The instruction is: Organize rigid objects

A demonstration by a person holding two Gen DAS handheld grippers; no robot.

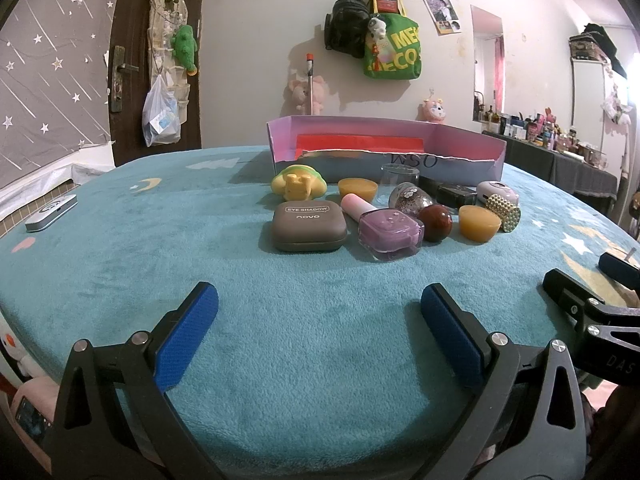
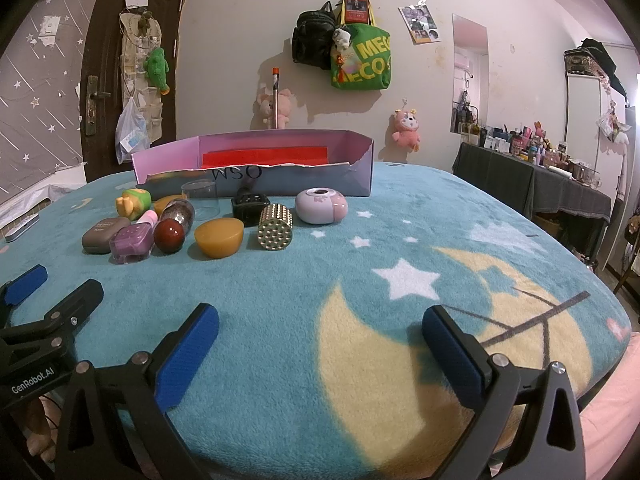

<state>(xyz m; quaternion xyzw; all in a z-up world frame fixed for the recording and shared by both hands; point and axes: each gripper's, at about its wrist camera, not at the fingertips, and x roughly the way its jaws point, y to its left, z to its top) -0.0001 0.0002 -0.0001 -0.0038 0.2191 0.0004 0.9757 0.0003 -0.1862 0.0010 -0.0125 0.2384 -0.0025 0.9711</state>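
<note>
Teal blanket [image 1: 160, 280] spreads beneath both grippers, left [image 1: 319, 320] and right [image 2: 320, 336], fingers released; compact [image 1: 309, 226] lies ahead.

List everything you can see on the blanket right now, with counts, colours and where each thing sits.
Box: 1, lilac with red insert, open, at back.
Eye shadow case: 1, grey-brown, front left.
Nail polish bottle: 1, purple, beside case.
Ball: 1, dark red, right of bottle.
Amber half-domes: 2, one front, one behind.
Studded cylinder: 1, gold, lying down.
Yellow-green toy: 1, back left.
Clear cup: 1, by box.
Blanket: 1, teal, stars and moon.
Left claw: blue pads, open, empty.
Right claw: blue pads, open, empty.
</note>
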